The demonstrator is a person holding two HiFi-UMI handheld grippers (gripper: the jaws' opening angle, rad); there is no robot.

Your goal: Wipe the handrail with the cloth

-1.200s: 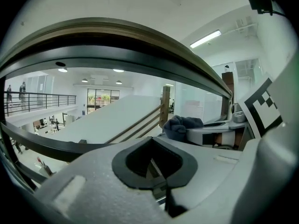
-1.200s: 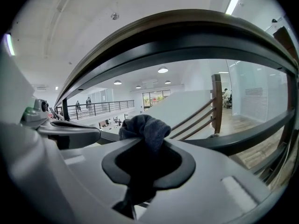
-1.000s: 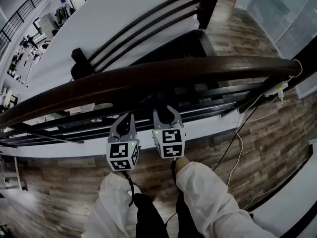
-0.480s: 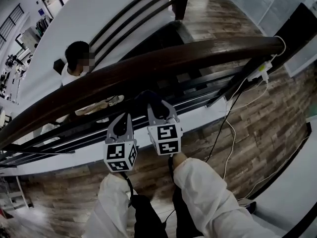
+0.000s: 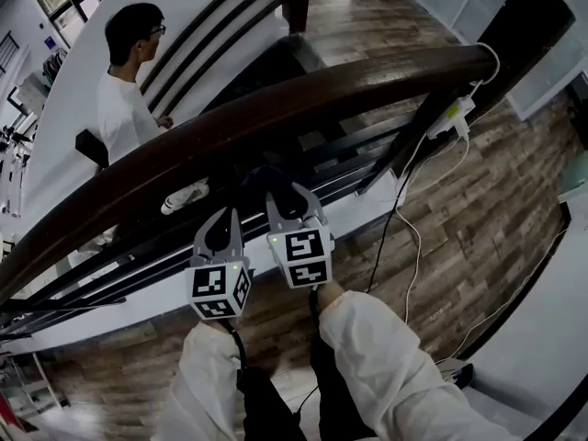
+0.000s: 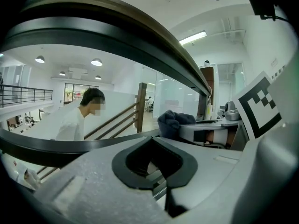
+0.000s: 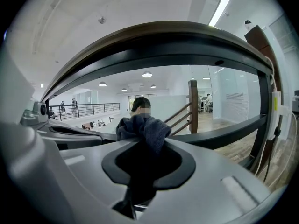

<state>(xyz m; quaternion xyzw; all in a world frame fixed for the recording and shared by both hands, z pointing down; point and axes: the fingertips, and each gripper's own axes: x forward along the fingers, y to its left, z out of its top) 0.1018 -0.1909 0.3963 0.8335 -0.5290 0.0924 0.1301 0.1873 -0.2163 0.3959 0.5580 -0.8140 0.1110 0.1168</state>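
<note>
Dark wood handrail (image 5: 276, 108); cloth (image 7: 142, 129) held just below it.
Right gripper (image 5: 292, 200) clenched on cloth; left gripper (image 5: 223, 223) closed, empty. Suggest: lift cloth onto handrail top, press flat, sweep lengthwise.

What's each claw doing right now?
Left claw: closed, nothing in it.
Right claw: closed on the dark blue fabric cloth.

The right gripper (image 7: 145, 158) is clamping a dark blue cloth (image 7: 144, 130), which is bunching up above the closed jaws. The handrail (image 7: 154, 36) is arching overhead, clear of the cloth. A dark lower rail (image 7: 224, 129) is running behind it. A person (image 7: 141, 105) is standing beyond, partly hidden by the cloth. The left gripper (image 7: 60, 130) is showing at the left edge.
</note>
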